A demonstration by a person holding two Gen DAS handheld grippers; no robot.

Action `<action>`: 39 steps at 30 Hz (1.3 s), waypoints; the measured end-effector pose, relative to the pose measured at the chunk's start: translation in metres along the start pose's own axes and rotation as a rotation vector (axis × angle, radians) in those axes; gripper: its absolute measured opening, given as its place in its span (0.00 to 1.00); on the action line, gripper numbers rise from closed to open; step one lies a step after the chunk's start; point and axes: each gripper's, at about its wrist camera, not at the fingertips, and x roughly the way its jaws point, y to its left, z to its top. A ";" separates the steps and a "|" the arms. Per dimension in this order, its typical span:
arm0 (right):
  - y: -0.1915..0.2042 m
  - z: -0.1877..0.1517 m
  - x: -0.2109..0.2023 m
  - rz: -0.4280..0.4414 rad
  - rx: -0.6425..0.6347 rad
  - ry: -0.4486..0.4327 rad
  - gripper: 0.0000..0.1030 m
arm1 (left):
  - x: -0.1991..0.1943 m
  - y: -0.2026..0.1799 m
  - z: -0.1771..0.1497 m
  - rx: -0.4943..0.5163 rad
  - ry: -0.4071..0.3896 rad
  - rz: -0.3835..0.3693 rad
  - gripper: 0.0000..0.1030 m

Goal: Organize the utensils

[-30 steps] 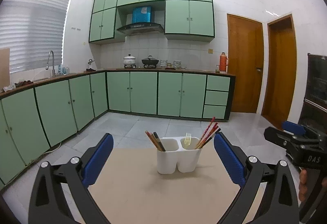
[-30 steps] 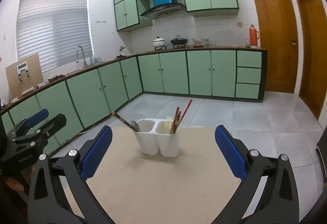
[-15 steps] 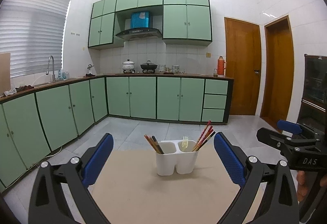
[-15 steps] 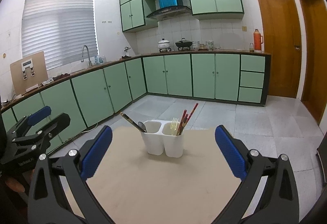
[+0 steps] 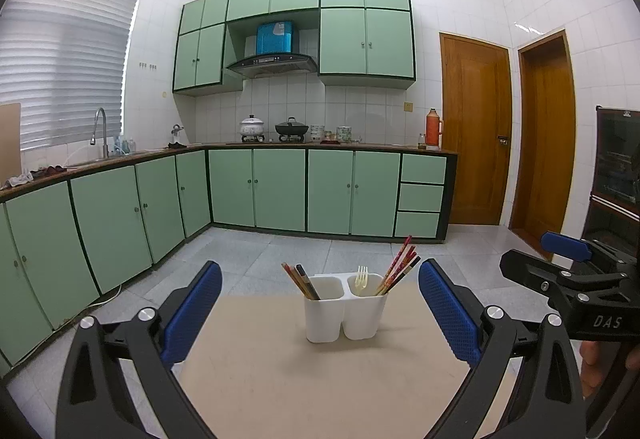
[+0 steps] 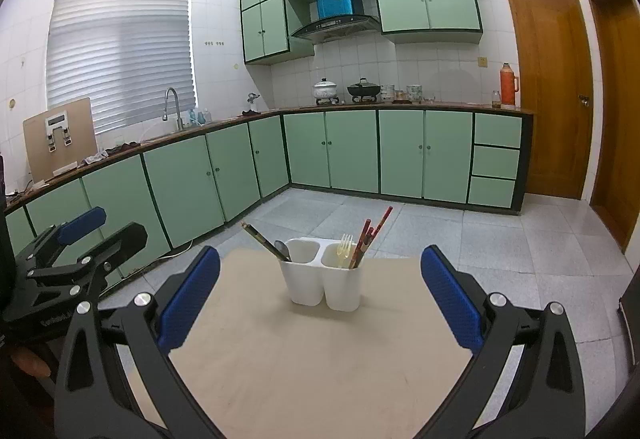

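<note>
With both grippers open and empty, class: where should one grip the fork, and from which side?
Grip the fork at its tines and neck, coming from above: only that end shows above the holder's rim, tines up, handle hidden inside. Red chopsticks crowd its right.

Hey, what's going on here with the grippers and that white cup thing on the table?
A person holds a two-finger gripper in each hand, and both the left gripper and the right gripper are open and empty, held back from a white two-compartment holder on the tan table. The dark chopsticks and a spoon sit in one compartment, the fork and red chopsticks in the other. Nothing lies loose on the table, so the sorting looks done.
</note>
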 end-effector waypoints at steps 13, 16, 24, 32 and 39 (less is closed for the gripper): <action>0.008 -0.004 0.003 -0.004 -0.007 0.005 0.95 | 0.001 -0.001 0.000 -0.001 0.005 -0.002 0.94; 0.008 -0.004 0.003 -0.005 -0.005 0.006 0.95 | 0.001 -0.001 -0.001 -0.001 0.005 -0.002 0.94; 0.009 -0.005 0.003 -0.004 -0.003 0.007 0.95 | 0.003 -0.001 -0.003 -0.002 0.008 -0.003 0.94; 0.010 -0.005 0.003 -0.004 -0.003 0.009 0.95 | 0.003 -0.001 -0.002 -0.002 0.009 -0.003 0.94; 0.009 -0.004 0.004 -0.004 -0.003 0.010 0.95 | 0.006 -0.002 -0.011 -0.005 0.016 -0.003 0.94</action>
